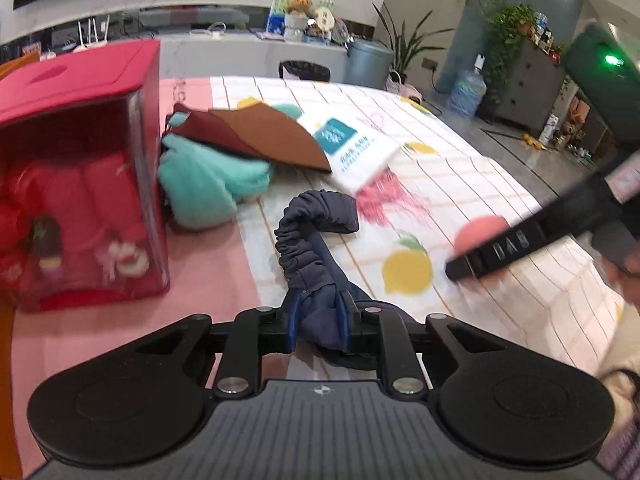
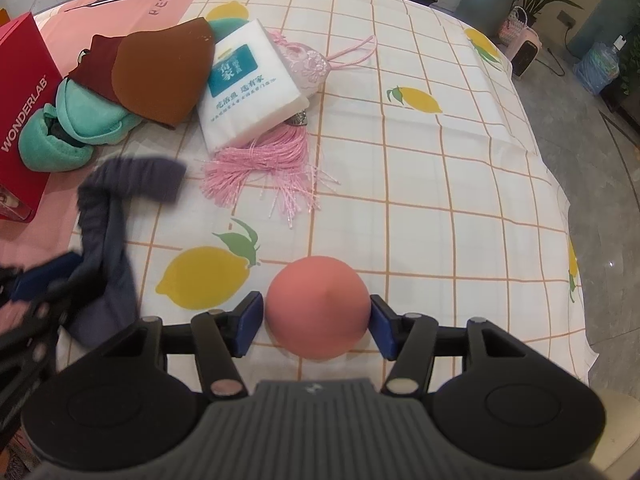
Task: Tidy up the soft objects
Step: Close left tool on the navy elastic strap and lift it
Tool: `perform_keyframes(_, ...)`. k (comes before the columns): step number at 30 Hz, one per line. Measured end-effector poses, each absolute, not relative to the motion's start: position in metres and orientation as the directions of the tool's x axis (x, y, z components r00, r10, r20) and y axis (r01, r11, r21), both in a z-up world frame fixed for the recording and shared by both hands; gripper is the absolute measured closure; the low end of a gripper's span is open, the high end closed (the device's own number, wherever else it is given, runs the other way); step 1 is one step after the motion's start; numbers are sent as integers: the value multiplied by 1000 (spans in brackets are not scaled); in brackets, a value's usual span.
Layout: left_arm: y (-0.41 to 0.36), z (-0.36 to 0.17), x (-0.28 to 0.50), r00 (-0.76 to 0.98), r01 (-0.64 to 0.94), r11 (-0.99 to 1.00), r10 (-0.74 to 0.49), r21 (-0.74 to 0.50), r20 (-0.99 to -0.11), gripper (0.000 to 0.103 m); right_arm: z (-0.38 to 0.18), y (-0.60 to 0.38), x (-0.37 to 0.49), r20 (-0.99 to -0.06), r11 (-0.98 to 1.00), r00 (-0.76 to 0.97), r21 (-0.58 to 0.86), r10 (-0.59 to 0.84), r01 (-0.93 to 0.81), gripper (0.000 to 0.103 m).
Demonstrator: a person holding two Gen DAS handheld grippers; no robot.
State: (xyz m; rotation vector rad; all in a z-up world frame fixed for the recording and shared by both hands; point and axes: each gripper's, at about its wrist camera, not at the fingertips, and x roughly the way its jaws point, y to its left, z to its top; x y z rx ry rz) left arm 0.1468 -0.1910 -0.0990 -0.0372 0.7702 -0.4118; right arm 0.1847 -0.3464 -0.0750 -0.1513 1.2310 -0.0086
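My left gripper (image 1: 320, 324) is shut on one end of a navy gathered cloth band (image 1: 308, 240), which trails forward over the tablecloth. In the right wrist view that band (image 2: 108, 240) lies at the left, with the blurred left gripper (image 2: 32, 292) on it. A pink egg-shaped sponge (image 2: 318, 312) rests on the lemon-print tablecloth (image 2: 440, 200) between the blue pads of my right gripper (image 2: 317, 324). The pads stand close beside the sponge and do not squeeze it. The left wrist view shows the sponge (image 1: 478, 230) behind a right finger (image 1: 500, 250).
A red clear-fronted box (image 1: 80, 168) stands at the left. Beside it lie teal fuzzy slippers (image 2: 80, 120), two brown masks (image 2: 160, 72), a white tissue pack (image 2: 248, 88) and a pink tasselled sachet (image 2: 260, 168). The table's edge and grey floor (image 2: 600, 200) are on the right.
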Motion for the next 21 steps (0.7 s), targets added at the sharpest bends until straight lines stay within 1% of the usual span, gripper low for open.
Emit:
perform_keyframes(4,-183,-98,132,609,364,912,-387,-190,-692,82,-75,-346,183,-937,989,336,-124,-91,-77,46)
perform_keyframes(7,-181,-96,115,611,386,914,-356,-126,-707,71,-74,-344,182,-938,988,333,-128,-93,-87,45)
perform_keyframes(8,-184,-96,108,621,407,911,-333,-72,-710,63,-74,-343,181,-939,987,332,-130,-93,-90,45)
perform_keyframes(9,-186,-95,102,632,428,903,-315,-20,-708,50,-74,-343,181,-939,987,331,-131,-94,-92,45)
perform_keyframes(11,-189,-93,97,636,440,898,-298,18,-712,36,-74,-343,180,-940,987,329,-132,-94,-94,45)
perform_keyframes(13,-187,-88,97,632,444,896,-316,-3,-707,30,-74,-343,179,-939,987,330,-132,-94,-93,45)
perform_keyframes(14,-187,-86,96,642,444,896,-326,-10,-694,24,-74,-343,178,-939,987,331,-131,-94,-91,45)
perform_keyframes(16,-191,-82,97,660,466,885,-350,-3,-665,23,-74,-343,179,-939,987,331,-133,-95,-93,45)
perform_keyframes(18,-198,-81,101,659,492,870,-360,17,-661,23,-74,-342,179,-938,986,333,-136,-96,-99,45)
perform_keyframes(21,-212,-86,113,671,474,879,-321,54,-668,23,-74,-342,181,-937,986,336,-134,-92,-103,43)
